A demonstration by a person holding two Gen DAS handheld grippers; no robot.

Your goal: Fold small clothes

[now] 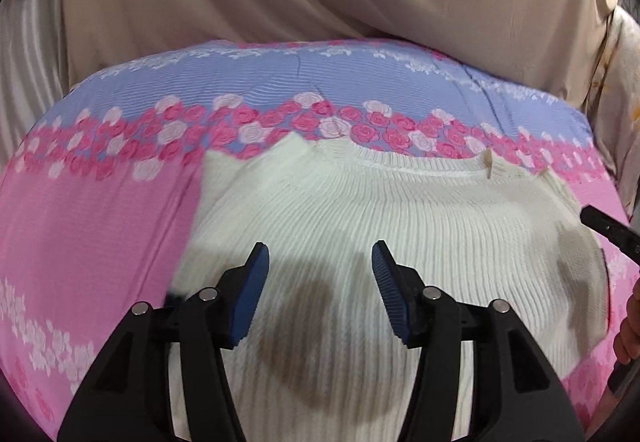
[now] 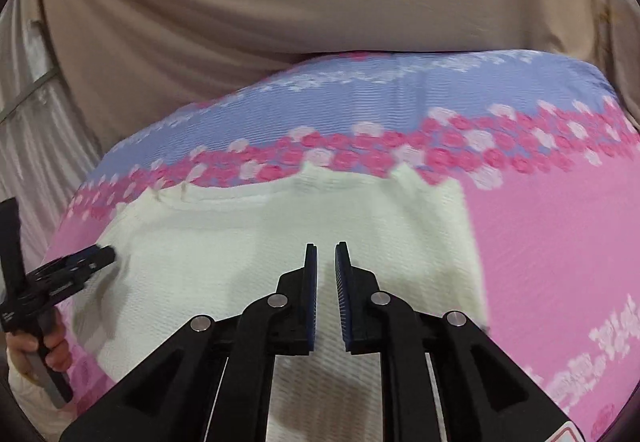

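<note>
Bedsheet (image 1: 80,234): pink and blue floral cover, spread flat; serves as the folding surface.
Left gripper (image 1: 320,262): hovers over the knit, jaws about half apart, nothing between the pads; placed, I judge, to take a fresh hold.
Sweater (image 1: 360,210): white ribbed knit, lying flat on the bedsheet, neckline towards the far edge; looks partly folded into a block.
Right gripper (image 2: 326,254): above the sweater's right part, jaws nearly together with a slim gap, holding nothing.
Curtain (image 2: 280,2): beige drape behind the bed.
</note>
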